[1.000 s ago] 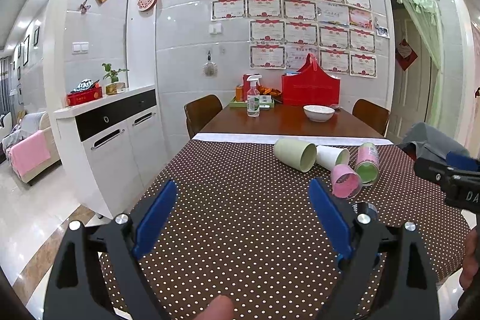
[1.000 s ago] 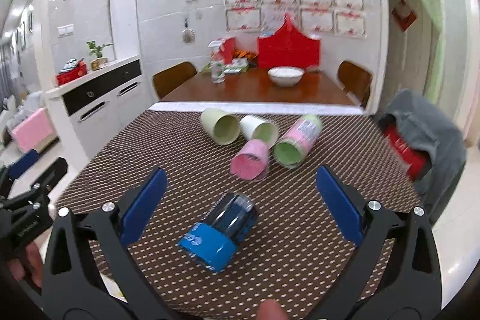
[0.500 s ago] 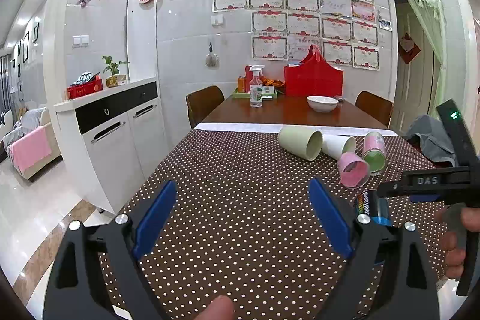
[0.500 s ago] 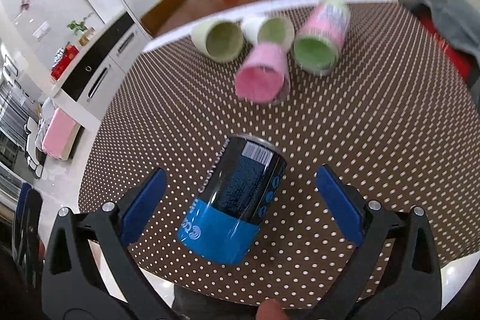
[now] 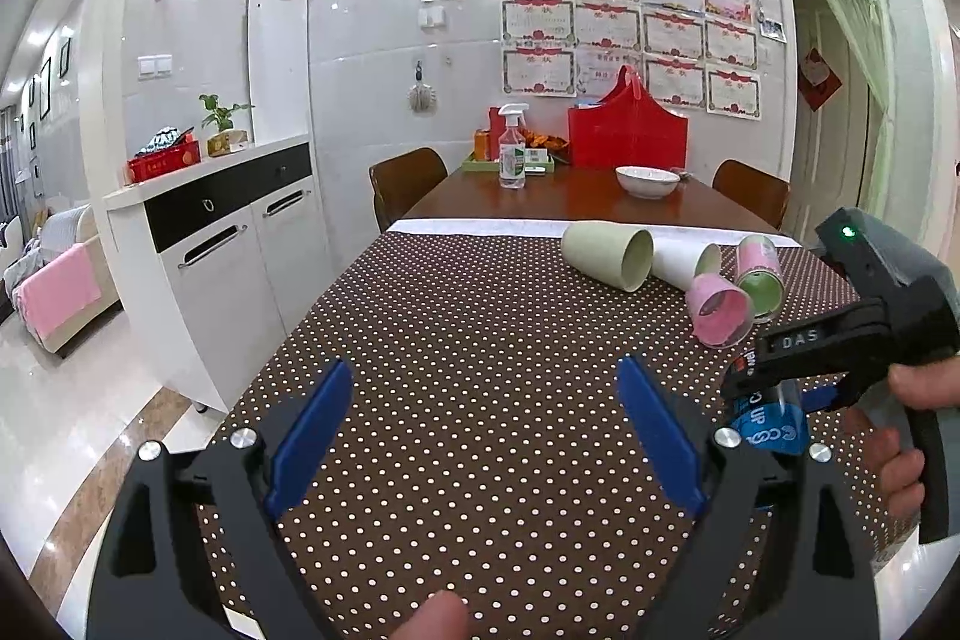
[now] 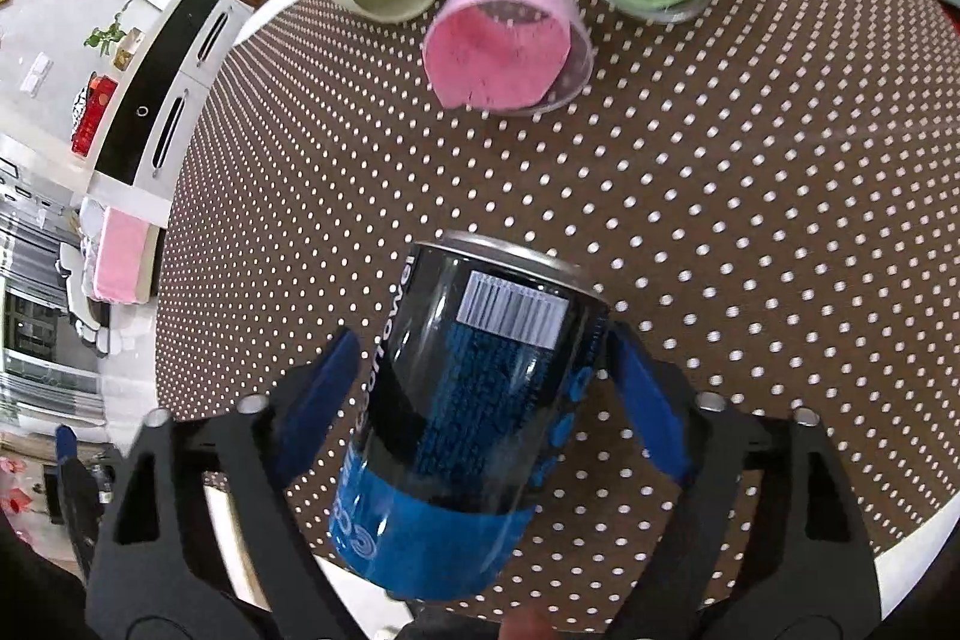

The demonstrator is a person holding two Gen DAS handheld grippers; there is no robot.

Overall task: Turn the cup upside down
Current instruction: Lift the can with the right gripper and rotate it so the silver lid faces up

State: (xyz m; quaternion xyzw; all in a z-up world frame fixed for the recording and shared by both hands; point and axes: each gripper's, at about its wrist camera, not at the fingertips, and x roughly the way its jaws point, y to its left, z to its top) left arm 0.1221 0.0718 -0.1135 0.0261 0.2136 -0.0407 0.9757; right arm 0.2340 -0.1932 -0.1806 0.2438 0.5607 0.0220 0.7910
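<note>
My right gripper straddles the blue-banded cup lying on its side near the table's front edge, pads spread beside it, contact unclear. My left gripper hovers spread wide over the dotted tablecloth. Farther off lie a pink cup, then three more tipped cups.

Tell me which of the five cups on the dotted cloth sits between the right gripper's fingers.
The black-and-blue cup, lying on its side between the right gripper fingers. The other four lie clustered farther off, untouched.
</note>
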